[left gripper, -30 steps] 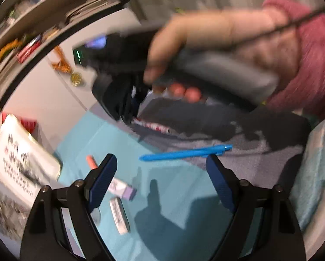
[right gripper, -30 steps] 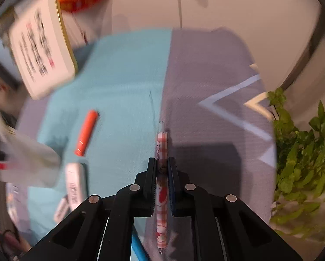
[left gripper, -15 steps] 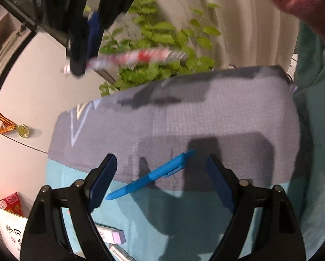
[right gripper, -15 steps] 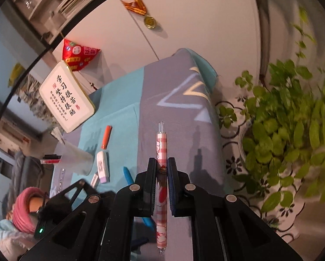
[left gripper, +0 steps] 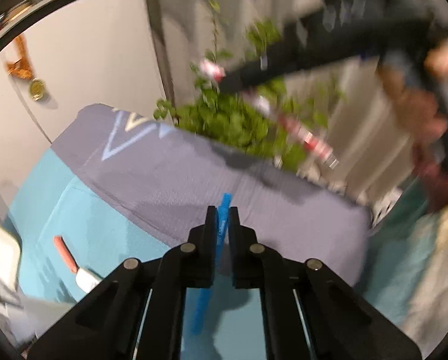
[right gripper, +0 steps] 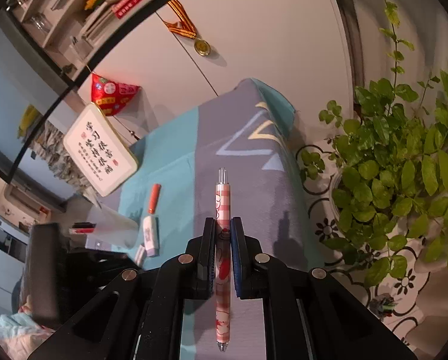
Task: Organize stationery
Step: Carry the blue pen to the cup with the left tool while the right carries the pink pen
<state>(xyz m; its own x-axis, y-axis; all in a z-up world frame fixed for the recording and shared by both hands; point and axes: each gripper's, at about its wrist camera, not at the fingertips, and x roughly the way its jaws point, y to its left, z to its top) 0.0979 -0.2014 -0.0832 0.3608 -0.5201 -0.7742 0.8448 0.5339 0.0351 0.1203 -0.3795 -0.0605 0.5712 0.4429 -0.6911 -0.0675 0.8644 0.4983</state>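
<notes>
**Grey half open, clutter on the teal side**

The grey half of the cloth-covered desk (right gripper: 251,180) lies bare up to its far corner. On the teal half an orange marker (right gripper: 153,198), an eraser (right gripper: 150,232) and a lettered tin (right gripper: 99,149) crowd the left edge (close together). A leafy plant (right gripper: 404,180) flanks the right edge.

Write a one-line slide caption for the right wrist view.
Right gripper clamps a pink checked pen above the grey-and-teal cloth.
</notes>
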